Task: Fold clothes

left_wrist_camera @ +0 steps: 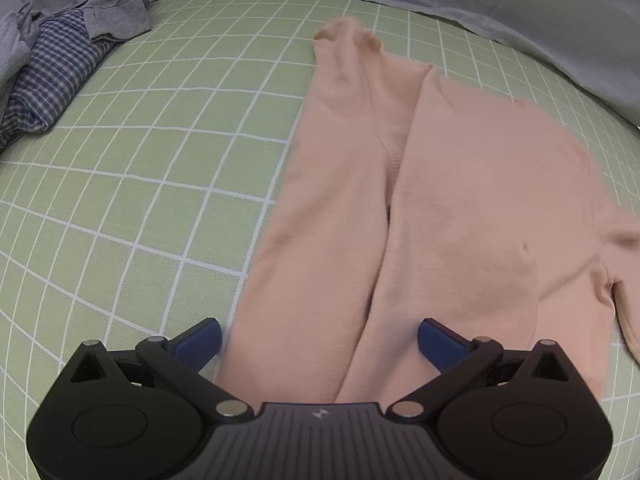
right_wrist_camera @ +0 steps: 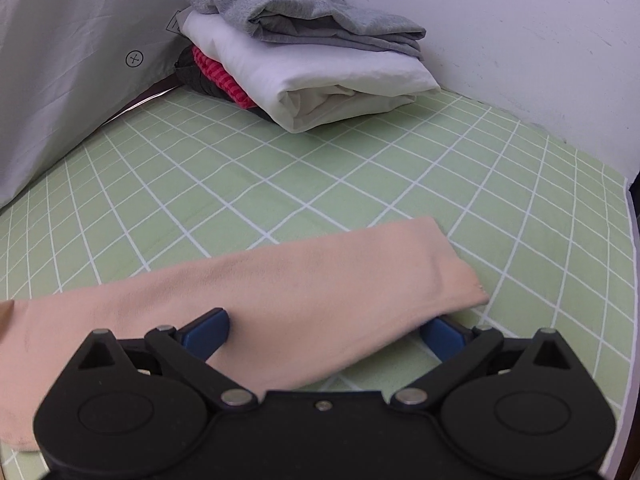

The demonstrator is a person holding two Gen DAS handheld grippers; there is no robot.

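A peach long-sleeved top (left_wrist_camera: 460, 208) lies flat on the green grid mat (left_wrist_camera: 140, 168). One sleeve is folded along the body and reaches the far edge. My left gripper (left_wrist_camera: 320, 340) is open, its blue pads either side of the near part of the sleeve and body, holding nothing. In the right wrist view the other peach sleeve (right_wrist_camera: 280, 280) lies across the mat (right_wrist_camera: 320, 168). My right gripper (right_wrist_camera: 324, 332) is open, with the sleeve between its spread fingers and its cuff over the right pad (right_wrist_camera: 440, 336).
A heap of unfolded clothes, grey and blue checked (left_wrist_camera: 60, 64), lies at the mat's far left. A stack of folded clothes, grey on white on red and black (right_wrist_camera: 304, 60), sits in the far corner. Grey cloth (left_wrist_camera: 520, 20) and a white wall (right_wrist_camera: 540, 40) border the mat.
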